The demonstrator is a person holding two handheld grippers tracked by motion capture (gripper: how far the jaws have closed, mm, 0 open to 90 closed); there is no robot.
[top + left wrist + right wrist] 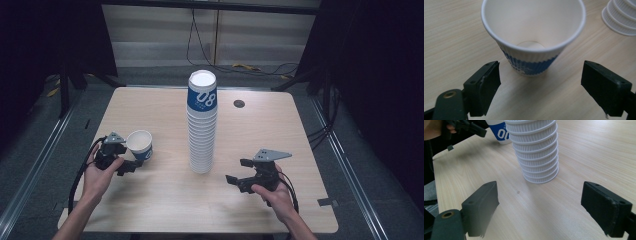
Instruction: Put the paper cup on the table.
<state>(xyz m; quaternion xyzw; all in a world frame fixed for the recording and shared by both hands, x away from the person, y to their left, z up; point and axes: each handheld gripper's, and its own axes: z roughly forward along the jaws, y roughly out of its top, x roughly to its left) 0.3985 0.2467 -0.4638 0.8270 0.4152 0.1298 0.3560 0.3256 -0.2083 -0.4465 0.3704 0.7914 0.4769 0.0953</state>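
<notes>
The left gripper (131,167) sits with its jaws spread wide, nothing between them, just short of a single paper cup (140,144) that stands upright, mouth up, on the left part of the wooden table (150,210), well apart from the tall stack of cups (202,125) at the centre. The right gripper (238,172) is likewise spread and empty, low on the table to the right of the stack's base and aimed at it. The likeliest slip, as I judge it, is at the single cup — it is light and empty, so a jaw that meets its side before the other could push it over or skid it away, and a hard squeeze could crush its thin wall. The stack is tall and narrow; a nudge from the right gripper low down could topple it. In the left gripper view the cup's rim is cut off at the top, and how many cups the stack holds is hard to make out.
</notes>
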